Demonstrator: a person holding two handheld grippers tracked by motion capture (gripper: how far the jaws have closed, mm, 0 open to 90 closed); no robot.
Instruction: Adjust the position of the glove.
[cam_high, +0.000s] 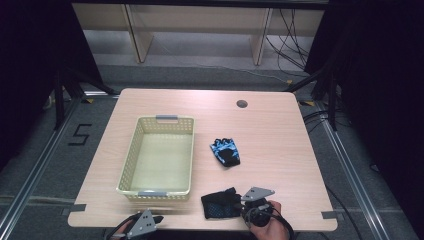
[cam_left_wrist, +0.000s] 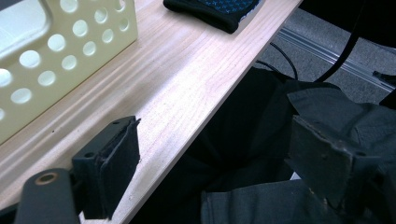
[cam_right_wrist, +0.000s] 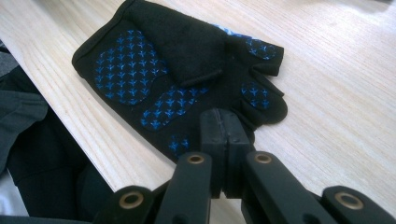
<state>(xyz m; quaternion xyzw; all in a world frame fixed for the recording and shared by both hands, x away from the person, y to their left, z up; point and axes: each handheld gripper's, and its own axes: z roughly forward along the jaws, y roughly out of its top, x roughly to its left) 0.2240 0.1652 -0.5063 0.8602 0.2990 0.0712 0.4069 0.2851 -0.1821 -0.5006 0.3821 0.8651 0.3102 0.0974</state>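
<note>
Right gripper (cam_high: 248, 204) pinching the near glove (cam_high: 220, 203) at the table's (cam_high: 280, 130) front edge.

High view: the glove is lying at bottom centre, a second glove (cam_high: 225, 152) mid-frame, the basket (cam_high: 131, 155) waiting left, likely their destination.
Left gripper view: the left gripper (cam_left_wrist: 219, 163) is idling with jaws spread, nothing between, off the table edge.
Right gripper view: the jaws are pressing together on the glove's (cam_right_wrist: 177, 79) lower hem, seemingly for lifting.
</note>
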